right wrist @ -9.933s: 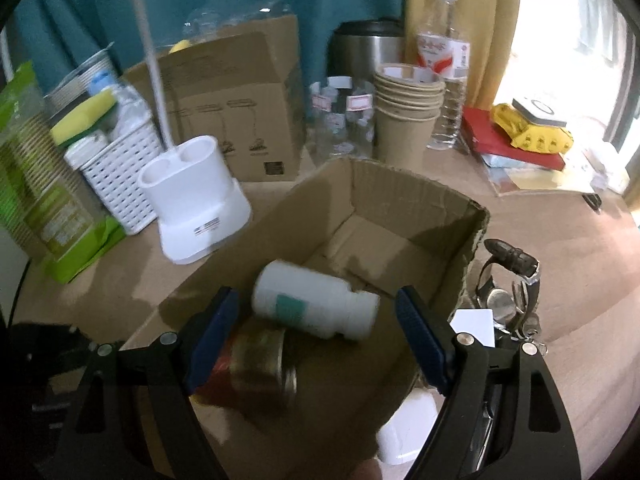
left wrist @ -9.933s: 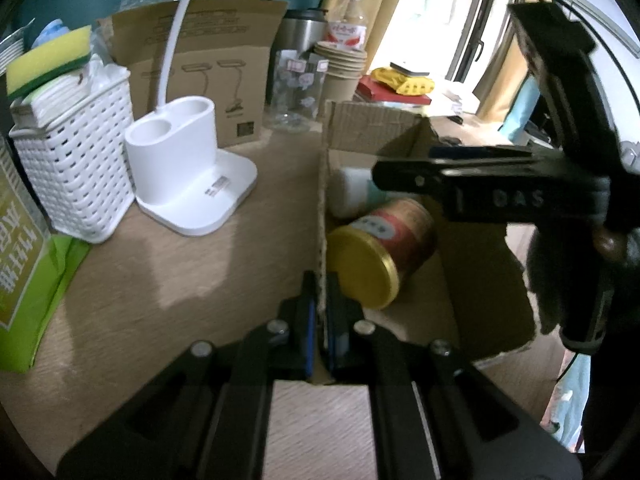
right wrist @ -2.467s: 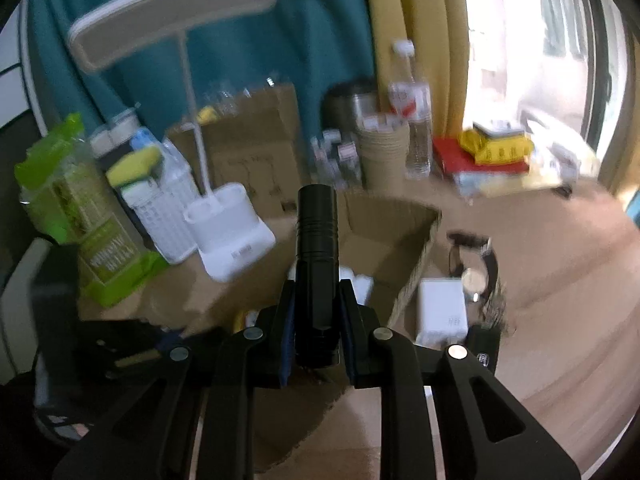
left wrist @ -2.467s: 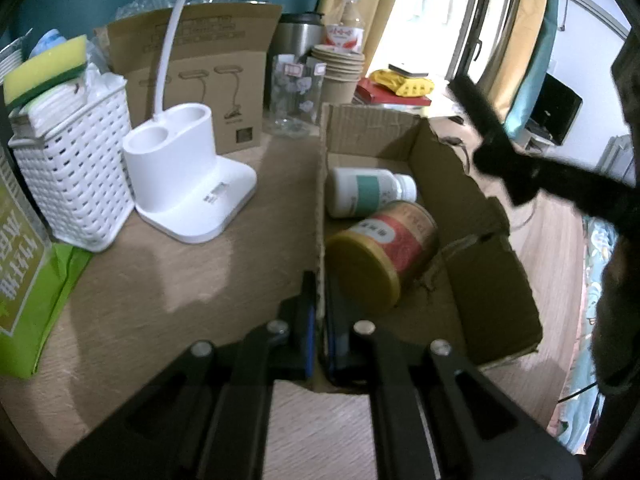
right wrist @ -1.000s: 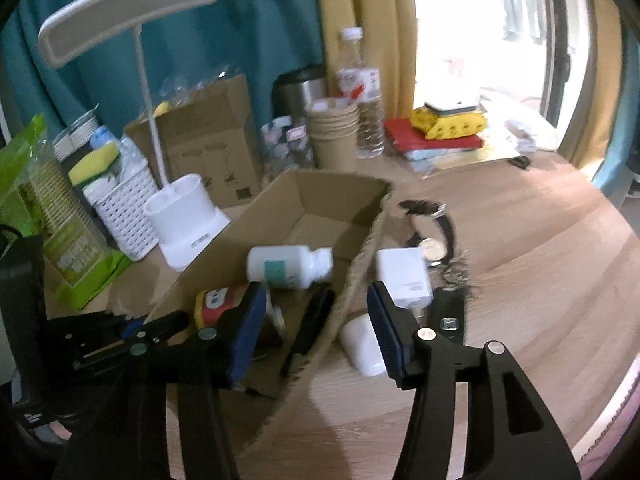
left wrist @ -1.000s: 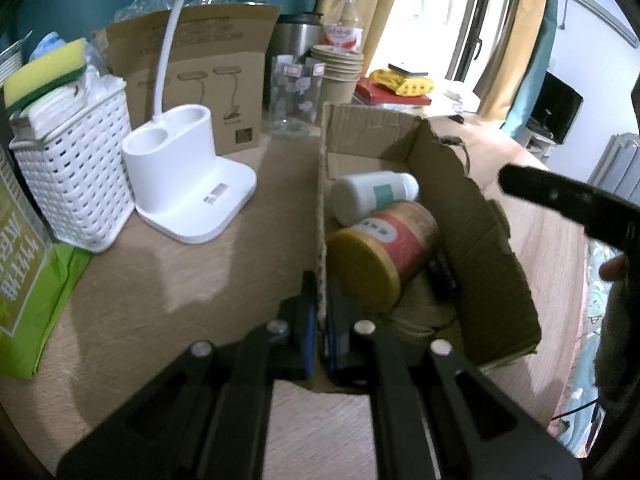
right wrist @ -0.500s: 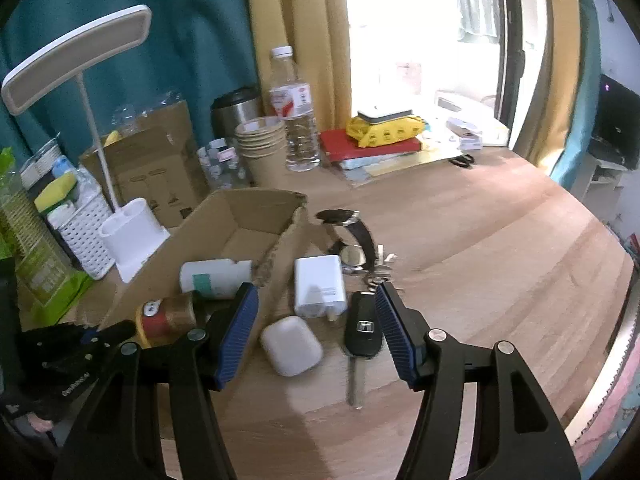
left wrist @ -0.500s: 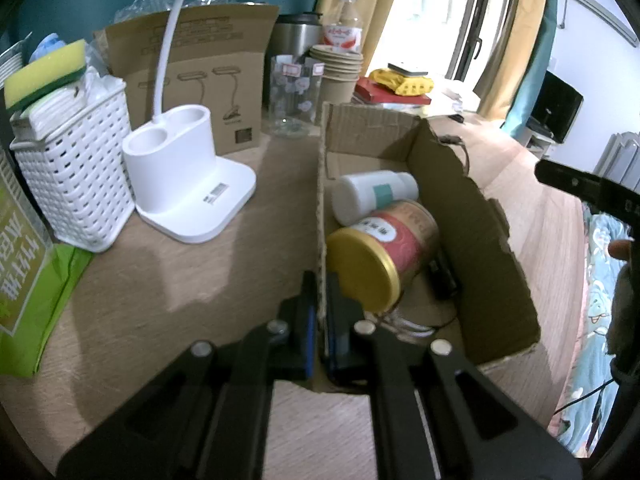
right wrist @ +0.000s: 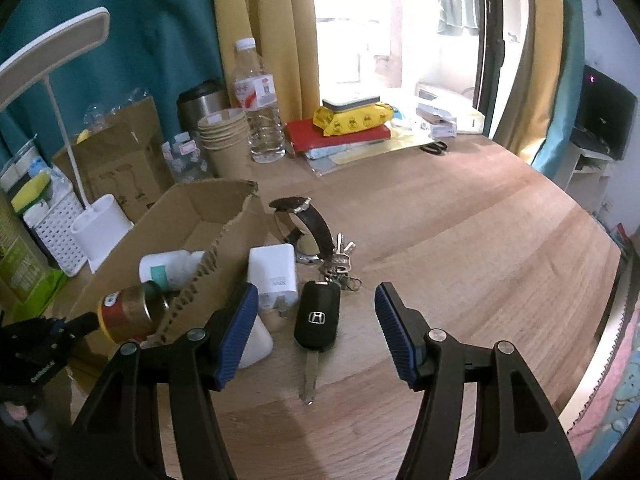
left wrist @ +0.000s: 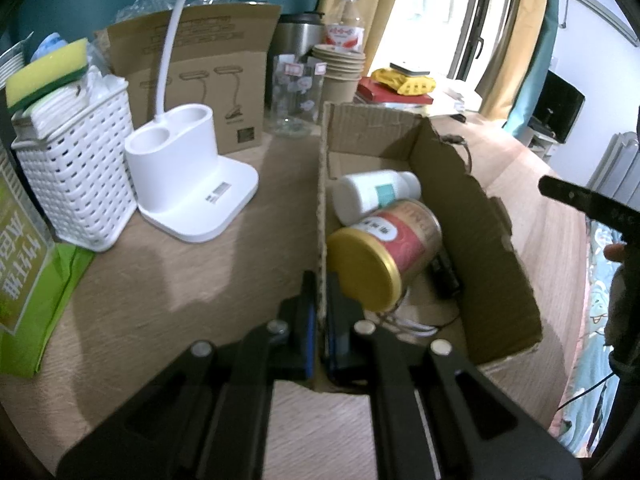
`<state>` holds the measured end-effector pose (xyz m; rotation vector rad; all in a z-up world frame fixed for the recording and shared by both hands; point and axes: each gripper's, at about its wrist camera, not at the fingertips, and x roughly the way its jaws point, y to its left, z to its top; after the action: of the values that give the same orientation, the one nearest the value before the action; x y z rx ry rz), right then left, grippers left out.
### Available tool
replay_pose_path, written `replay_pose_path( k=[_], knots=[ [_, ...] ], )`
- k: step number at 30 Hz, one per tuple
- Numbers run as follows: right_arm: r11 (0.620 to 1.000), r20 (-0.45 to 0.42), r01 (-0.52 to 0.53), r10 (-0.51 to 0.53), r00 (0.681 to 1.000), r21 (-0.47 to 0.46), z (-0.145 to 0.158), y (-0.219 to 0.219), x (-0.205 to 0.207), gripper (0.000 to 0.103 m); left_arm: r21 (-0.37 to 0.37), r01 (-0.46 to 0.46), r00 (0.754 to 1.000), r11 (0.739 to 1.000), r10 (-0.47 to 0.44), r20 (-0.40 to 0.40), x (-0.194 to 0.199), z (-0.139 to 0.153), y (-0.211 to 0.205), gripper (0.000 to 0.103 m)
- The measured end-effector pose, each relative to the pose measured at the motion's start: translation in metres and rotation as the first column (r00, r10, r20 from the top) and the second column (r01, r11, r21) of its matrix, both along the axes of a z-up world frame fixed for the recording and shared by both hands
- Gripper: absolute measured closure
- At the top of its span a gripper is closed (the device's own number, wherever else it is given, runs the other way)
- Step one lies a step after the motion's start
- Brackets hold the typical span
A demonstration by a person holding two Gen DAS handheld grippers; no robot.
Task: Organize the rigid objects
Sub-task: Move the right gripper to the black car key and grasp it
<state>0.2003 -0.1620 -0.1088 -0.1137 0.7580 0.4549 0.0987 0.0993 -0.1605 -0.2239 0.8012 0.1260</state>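
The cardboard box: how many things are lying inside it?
3 visible in the cardboard box: a white bottle at the back, a red can in front, a black cylinder beside it. More may be hidden.

Teal wall (right wrist: 160,40) — bright window (right wrist: 380,20); curtains (right wrist: 264,20)

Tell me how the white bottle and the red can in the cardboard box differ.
The white bottle is plain white with a teal label patch; the red can is red and gold with a yellow lid. The bottle looks slimmer, the can thicker. The bottle lies deeper in the cardboard box; the can lies nearer the left gripper. Both lie on their sides, touching.
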Motion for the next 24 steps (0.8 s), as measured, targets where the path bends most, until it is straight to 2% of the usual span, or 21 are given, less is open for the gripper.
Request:
replay_pose_path(
  k=[24],
  knots=[
    [0.999,-0.075,-0.019,0.016,0.997,-0.032,-0.045,0.01,0.021,0.039,-0.002,0.0,1.0,1.0,0.0,-0.001,0.0,0.0,0.0,0.099]
  ],
)
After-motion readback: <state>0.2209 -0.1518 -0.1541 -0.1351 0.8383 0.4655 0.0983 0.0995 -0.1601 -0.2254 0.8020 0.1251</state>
